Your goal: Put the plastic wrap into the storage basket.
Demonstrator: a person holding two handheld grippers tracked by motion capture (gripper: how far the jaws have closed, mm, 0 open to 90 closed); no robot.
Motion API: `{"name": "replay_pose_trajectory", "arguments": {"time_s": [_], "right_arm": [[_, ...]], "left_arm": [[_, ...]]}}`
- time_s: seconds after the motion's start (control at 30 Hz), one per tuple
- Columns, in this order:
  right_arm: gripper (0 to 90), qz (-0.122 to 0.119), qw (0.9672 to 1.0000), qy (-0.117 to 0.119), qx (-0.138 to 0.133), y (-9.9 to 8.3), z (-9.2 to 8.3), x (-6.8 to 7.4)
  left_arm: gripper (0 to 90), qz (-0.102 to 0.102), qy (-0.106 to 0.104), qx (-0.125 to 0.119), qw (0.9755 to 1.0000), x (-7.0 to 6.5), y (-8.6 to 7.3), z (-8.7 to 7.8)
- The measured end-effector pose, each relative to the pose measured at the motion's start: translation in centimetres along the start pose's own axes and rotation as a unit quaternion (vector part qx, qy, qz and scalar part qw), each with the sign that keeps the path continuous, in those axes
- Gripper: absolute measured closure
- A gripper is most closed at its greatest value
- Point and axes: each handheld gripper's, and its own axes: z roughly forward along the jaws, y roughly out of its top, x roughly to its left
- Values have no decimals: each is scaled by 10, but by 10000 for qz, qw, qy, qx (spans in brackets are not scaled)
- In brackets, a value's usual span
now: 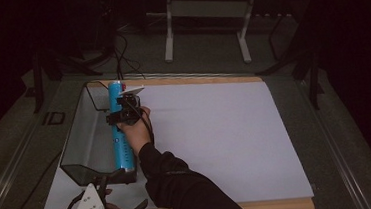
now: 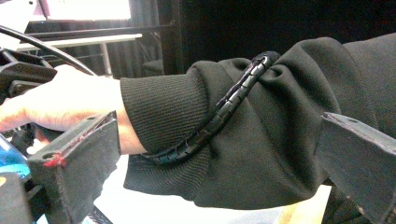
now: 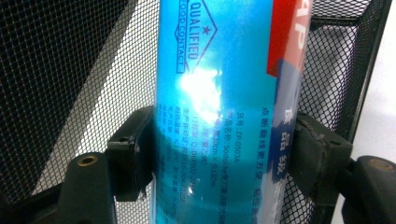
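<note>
A long blue roll (image 1: pixel 121 134) with a red-and-white label runs front to back along the right side of a black mesh basket (image 1: pixel 78 143). My right gripper (image 1: pixel 124 112) grips it across its far half. In the right gripper view, both black pads press the glossy blue roll (image 3: pixel 219 70) from either side, so my right gripper (image 3: pixel 219 154) is shut on it, with the mesh basket (image 3: pixel 70 70) behind. My left gripper (image 1: pixel 127 192) rests near the table's front edge. Its jaws stand wide apart in the left gripper view, and my left gripper (image 2: pixel 217 126) holds nothing.
The basket stands at the left of a white table top (image 1: pixel 216 132) with a wooden edge. A dark sleeve (image 2: pixel 280 140) and the right gripper's ribbed cable (image 2: pixel 224 107) cross in front of the left gripper. Frame legs stand on the floor beyond the table.
</note>
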Motion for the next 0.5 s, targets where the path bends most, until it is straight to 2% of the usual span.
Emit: {"name": "replay_pose_trajectory", "arguments": {"time_s": [0.1,0.2,0.23,0.27,0.3,0.33,0.37,0.43,0.47,0.5], "right_arm": [[296,-71,10000,-28,-1,0,0,1],[271,-408,9990,-193,-50,1,-2,4],[222,-521,9984,-168,-170,3,-8,5],[222,-521,9984,-168,-170,3,-8,5],[181,-621,9977,-17,-263,5,-15,5],[181,-621,9977,-17,-263,5,-15,5],[178,-736,9965,27,-385,6,-24,5],[166,-812,9958,13,-417,7,-28,5],[131,-944,9945,201,-400,6,-33,4],[131,-944,9945,201,-400,6,-33,4]], "left_arm": [[15,-2,-5,-2,10000,0,0,0],[15,-1,-23,-2,10000,0,0,0],[15,-2,-24,-3,10000,0,0,0],[15,-12,-26,-9,10000,1,0,0],[15,-25,-27,-12,10000,1,0,0],[15,-36,-24,-17,10000,1,0,0],[15,-32,-22,-10,10000,1,0,0],[15,-29,-26,-2,10000,0,0,0],[15,-31,-26,-7,10000,0,0,1],[15,-25,-28,5,10000,0,0,1]]}}
